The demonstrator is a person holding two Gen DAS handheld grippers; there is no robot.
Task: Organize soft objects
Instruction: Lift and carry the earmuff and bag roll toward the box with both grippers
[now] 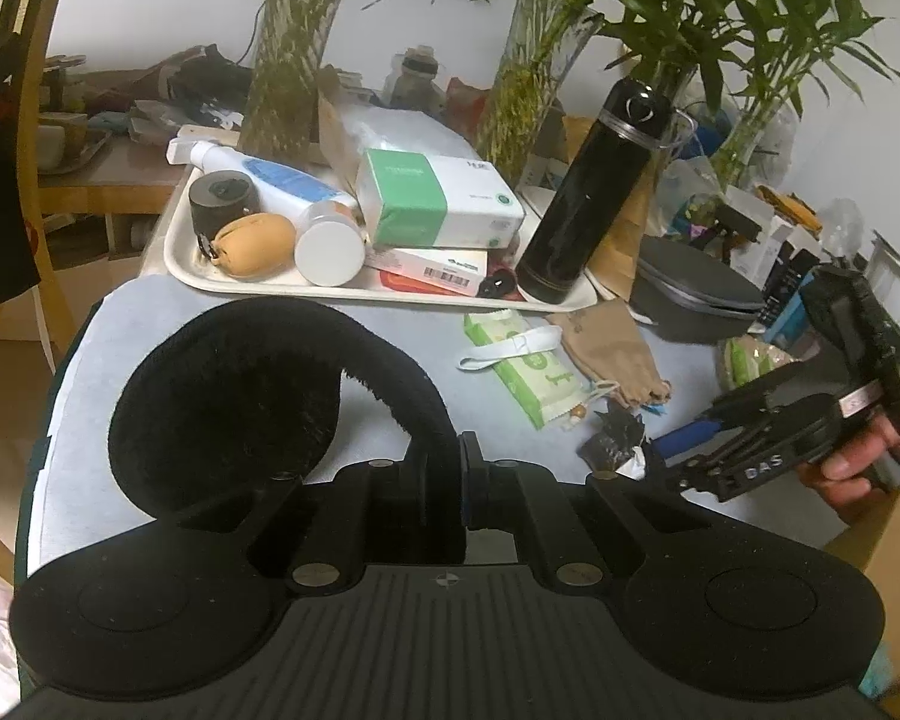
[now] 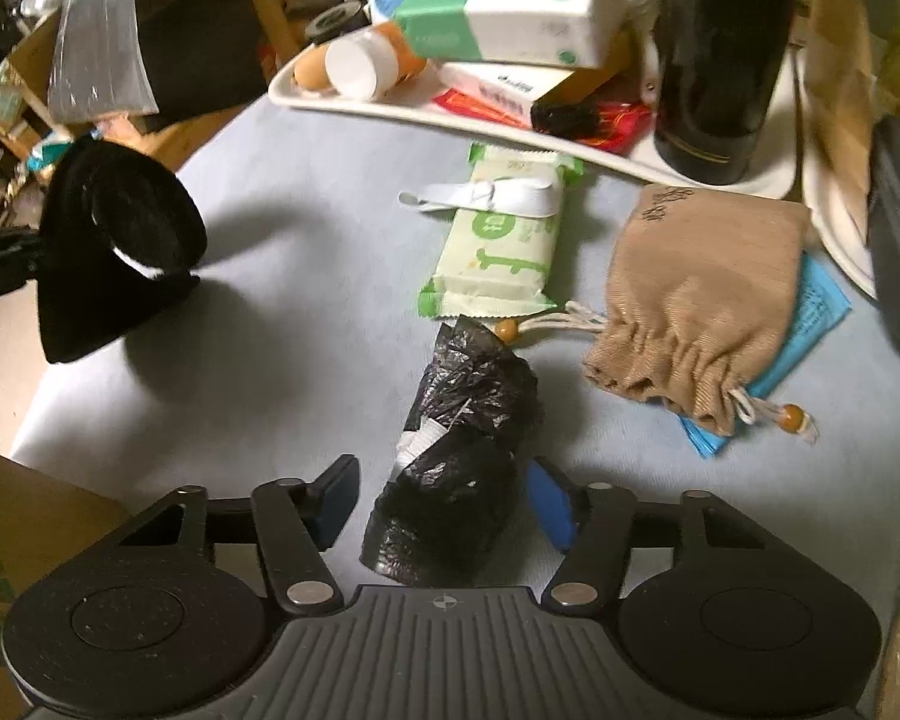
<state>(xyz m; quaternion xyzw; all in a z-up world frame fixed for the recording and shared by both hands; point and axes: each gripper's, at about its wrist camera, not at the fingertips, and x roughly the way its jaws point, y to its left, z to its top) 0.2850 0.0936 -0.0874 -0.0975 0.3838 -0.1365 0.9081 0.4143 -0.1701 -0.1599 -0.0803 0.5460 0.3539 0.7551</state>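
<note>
Left tongs, left wrist view: clamped narrowly on the band of black fuzzy earmuffs, lifting them off the surface in front of the white tray, apparently for relocation. Right tongs, right wrist view: spread wide, straddling a crumpled black plastic bag without visibly squeezing it; the bag lies on the surface nearer the camera than the tray, just beside a tan drawstring pouch and a green wipes packet.
</note>
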